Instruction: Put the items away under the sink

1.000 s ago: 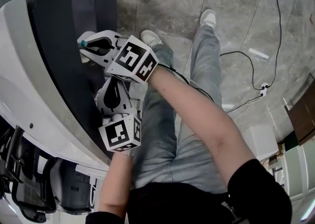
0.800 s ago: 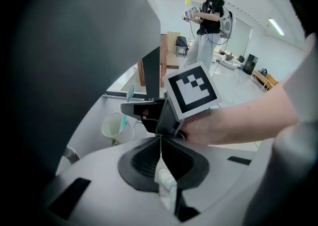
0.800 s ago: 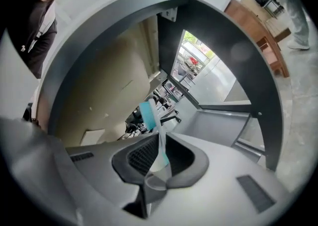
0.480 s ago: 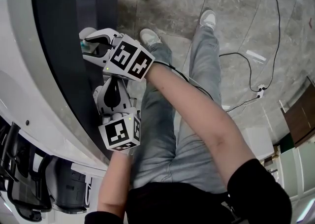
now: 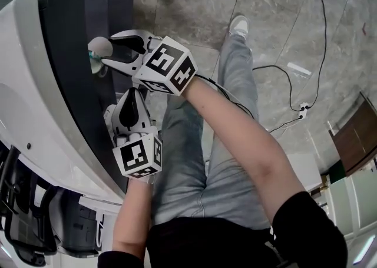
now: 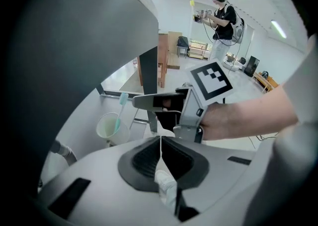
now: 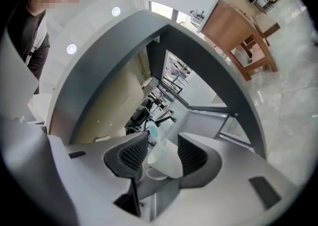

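Note:
A white cup (image 5: 97,46) with a teal toothbrush (image 6: 119,111) in it stands on the grey shelf inside the dark cabinet under the sink. My right gripper (image 5: 109,49) reaches level into the opening. Its jaws have just been opening, and the cup (image 7: 166,158) now stands loose between the spread pads. My left gripper (image 5: 131,93) hangs below it in front of the cabinet, pointing steeply down, and is shut. A small white thing (image 6: 166,190) is pinched low between its jaws; I cannot tell what it is. The left gripper view shows the cup (image 6: 112,128) beside the right gripper (image 6: 144,111).
A white curved countertop (image 5: 23,84) overhangs the dark cabinet front. A grey drain pipe (image 6: 59,148) runs at the shelf's left. My legs and shoes stand on the grey tiled floor, where a black cable (image 5: 294,72) lies. Black chairs (image 5: 23,225) stand at lower left.
The right gripper's jaws have spread wide and let go of the cup, which now stands on the shelf. The left gripper has stayed shut and nearly still.

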Available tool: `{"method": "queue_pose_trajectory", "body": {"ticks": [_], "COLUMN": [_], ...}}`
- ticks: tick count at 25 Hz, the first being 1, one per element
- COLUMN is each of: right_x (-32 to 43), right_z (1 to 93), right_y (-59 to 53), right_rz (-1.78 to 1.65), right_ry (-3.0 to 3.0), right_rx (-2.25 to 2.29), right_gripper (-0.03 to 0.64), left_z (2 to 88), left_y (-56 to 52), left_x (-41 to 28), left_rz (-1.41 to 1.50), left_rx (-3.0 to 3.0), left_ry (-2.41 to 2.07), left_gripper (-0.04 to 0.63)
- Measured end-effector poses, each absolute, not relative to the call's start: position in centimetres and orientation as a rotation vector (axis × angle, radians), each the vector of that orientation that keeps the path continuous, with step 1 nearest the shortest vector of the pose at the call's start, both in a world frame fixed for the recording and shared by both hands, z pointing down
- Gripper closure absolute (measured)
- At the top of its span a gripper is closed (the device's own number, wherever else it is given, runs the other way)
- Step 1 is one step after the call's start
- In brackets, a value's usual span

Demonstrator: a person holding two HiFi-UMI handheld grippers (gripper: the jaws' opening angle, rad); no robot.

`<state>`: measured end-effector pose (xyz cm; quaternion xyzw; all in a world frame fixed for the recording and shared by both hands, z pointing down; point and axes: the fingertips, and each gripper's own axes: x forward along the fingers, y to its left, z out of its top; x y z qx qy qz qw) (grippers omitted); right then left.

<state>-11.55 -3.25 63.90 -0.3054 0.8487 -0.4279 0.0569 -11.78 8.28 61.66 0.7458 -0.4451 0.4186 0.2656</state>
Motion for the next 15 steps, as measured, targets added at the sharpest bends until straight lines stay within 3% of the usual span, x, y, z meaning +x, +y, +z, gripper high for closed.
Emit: {"method": "queue_pose_trajectory", "body": {"ticks": [5,9,15], "right_x": [-6.5,-2.2,3.3], "right_z": [62.4,60.5,57.0], "right_y": [-3.1,-3.0,-2.5], "right_rz": [-1.258,-1.196,-1.106], "right_ry": [2.565,2.570,2.627], "right_rx": [-1.028,-1.113,-1.247], "right_gripper": [0.472,0.545,0.565], "left_z": [60.7,59.3,57.1], "left_y": [7.8,7.2,6.1], "left_x": [-9.4,-7.0,-3.3], "left_rz": [1.098,1.062,0.967], "left_rx": [2.036,2.066,2.112], "left_ry": [-1.202,-1.203,-1.227], "left_gripper": [0.568,0.568,0.569]}}
